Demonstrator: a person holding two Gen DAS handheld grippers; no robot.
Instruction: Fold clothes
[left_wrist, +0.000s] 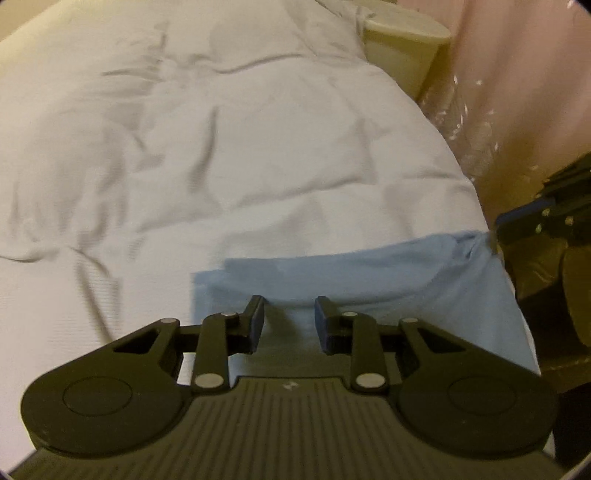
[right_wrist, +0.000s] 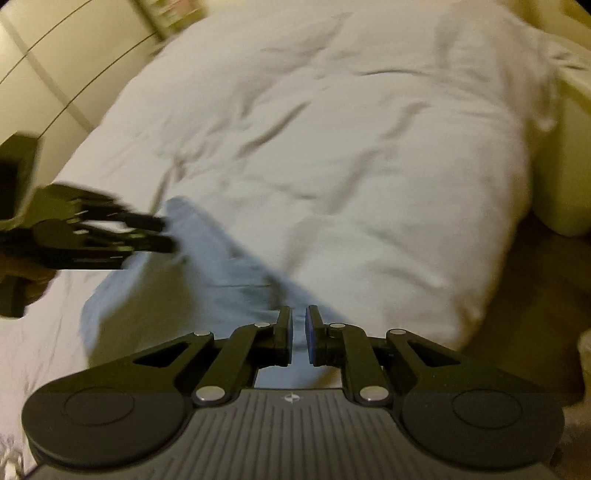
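A light blue garment (left_wrist: 369, 273) lies flat on the white duvet (left_wrist: 221, 147) near the bed's edge. My left gripper (left_wrist: 289, 314) is open just above one end of it, the fingers apart with blue cloth showing between them. In the right wrist view the left gripper (right_wrist: 162, 232) is blurred at the garment's (right_wrist: 207, 266) far corner. My right gripper (right_wrist: 299, 325) has its fingers nearly together on the garment's near edge. In the left wrist view the cloth bunches into a pinched point where the right gripper (left_wrist: 493, 236) holds it.
The wrinkled white duvet (right_wrist: 351, 147) covers the whole bed. A cream bedside unit (left_wrist: 406, 40) and a pink curtain (left_wrist: 517, 92) stand beyond the bed's right edge. Pale cupboard doors (right_wrist: 48, 66) are at the far left in the right wrist view.
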